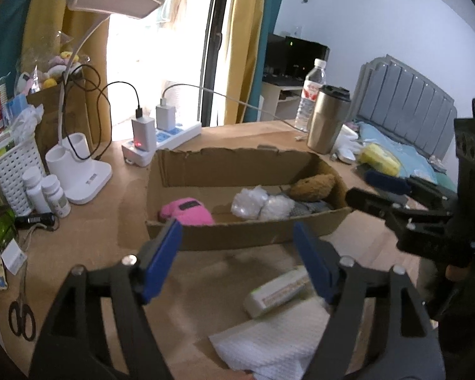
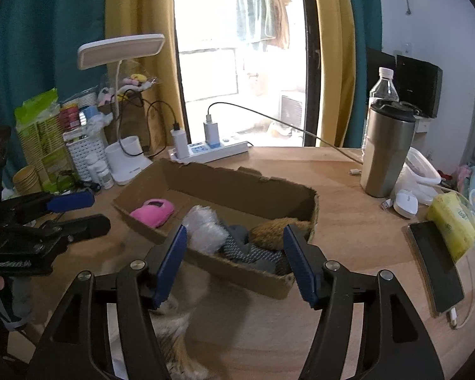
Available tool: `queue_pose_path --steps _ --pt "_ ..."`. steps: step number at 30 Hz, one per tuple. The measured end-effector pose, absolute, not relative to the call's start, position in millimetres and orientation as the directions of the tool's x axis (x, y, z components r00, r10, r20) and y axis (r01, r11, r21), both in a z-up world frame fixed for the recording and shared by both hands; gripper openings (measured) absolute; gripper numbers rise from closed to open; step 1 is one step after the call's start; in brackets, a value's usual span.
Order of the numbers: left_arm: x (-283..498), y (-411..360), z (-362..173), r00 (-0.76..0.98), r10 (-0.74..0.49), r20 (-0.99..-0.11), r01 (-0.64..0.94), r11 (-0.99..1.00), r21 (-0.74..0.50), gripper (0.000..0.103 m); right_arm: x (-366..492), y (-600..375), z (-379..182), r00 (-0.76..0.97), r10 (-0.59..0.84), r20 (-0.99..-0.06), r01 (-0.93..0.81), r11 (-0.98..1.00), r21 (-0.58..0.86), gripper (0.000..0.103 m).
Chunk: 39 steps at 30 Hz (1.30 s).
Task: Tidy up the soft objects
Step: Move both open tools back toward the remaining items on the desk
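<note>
Left wrist view: the left gripper (image 1: 237,237), jaws apart and empty, hovers over the wooden desk (image 1: 88,237); at twelve o'clock one shallow brown cardboard box (image 1: 237,163) holds four soft items, among them one pink plush (image 1: 186,212) and one brown plush (image 1: 313,186).

Right wrist view: the right gripper (image 2: 234,247), jaws apart and empty, faces the same box; two white pill bottles (image 2: 99,171) stand at ten o'clock.

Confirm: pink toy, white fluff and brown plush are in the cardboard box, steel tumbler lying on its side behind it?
Not quite. The steel tumbler stands upright, as the right wrist view shows. The pink toy, white fluff and brown plush are in the cardboard box.
</note>
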<state>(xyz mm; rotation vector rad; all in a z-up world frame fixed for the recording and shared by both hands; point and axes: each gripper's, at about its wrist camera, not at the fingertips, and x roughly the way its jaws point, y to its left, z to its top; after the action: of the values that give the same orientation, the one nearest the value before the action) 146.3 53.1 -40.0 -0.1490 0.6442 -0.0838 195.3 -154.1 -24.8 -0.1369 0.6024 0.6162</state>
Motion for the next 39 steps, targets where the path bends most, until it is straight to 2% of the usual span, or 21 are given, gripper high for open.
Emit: queue_pose_path --steps 16,20,23,39 --pt "115.9 40.0 -45.9 0.793 -0.126 -0.596 0.028 0.985 -0.171 0.075 163.2 -153.4 -34.5 0.615 0.518 -0.595 -0.615 0.787 0.05 0.067" --pt "109.7 39.8 -47.3 0.793 -0.122 -0.596 0.016 0.984 -0.179 0.075 157.2 -153.4 -36.9 0.606 0.522 -0.6 -0.622 0.781 0.051 0.073" --pt "104.6 38.4 -49.5 0.789 -0.12 -0.602 0.011 0.983 -0.181 0.075 151.9 -152.3 -40.4 0.591 0.531 -0.607 -0.634 0.771 0.057 0.073" --pt "98.4 32.7 -75.1 0.743 -0.122 -0.658 -0.013 0.98 -0.196 0.075 140.0 -140.3 -77.9 0.482 0.535 -0.694 -0.686 0.723 0.08 0.073"
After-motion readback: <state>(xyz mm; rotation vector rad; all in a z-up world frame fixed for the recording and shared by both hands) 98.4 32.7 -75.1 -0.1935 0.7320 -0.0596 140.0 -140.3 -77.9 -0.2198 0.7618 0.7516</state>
